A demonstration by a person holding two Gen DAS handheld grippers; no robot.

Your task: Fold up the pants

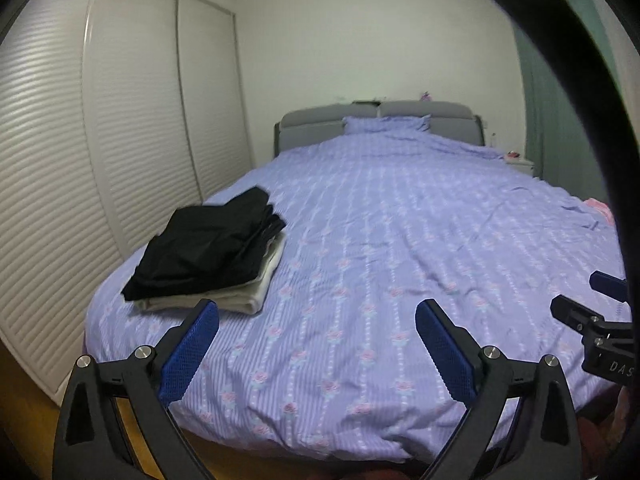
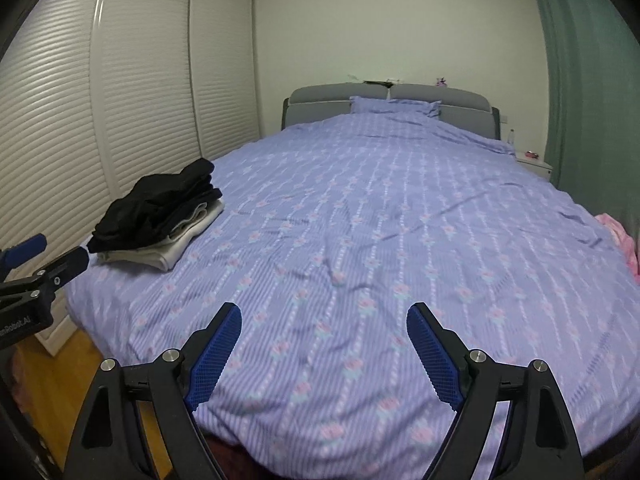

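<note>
Both jaws spread wide, empty: left gripper [image 1: 317, 344], right gripper [image 2: 324, 346]. Folded pants stack [image 1: 208, 256] sits at the bed's [image 1: 400, 240] left edge. Next pair probably the pink garment [image 2: 624, 236] far right: pinch the waistband corners.

A lilac floral-covered bed [image 2: 360, 220] with grey headboard [image 2: 320, 100] stands between white louvred wardrobe doors [image 2: 140, 80] and a green curtain [image 2: 580, 80].

1. Left gripper [image 1: 317, 312]: two matte black arms, each tipped by a blue pad [image 1: 188, 354] with a fine dotted texture.
2. Round silver screw heads [image 1: 144, 352] just behind the pads, further ones out on the black frame.
3. Right gripper [image 2: 324, 316]: same black frame, blue ribbed pads [image 2: 434, 358], silver screws.
4. White lettering on each black body, only partly readable.
</note>
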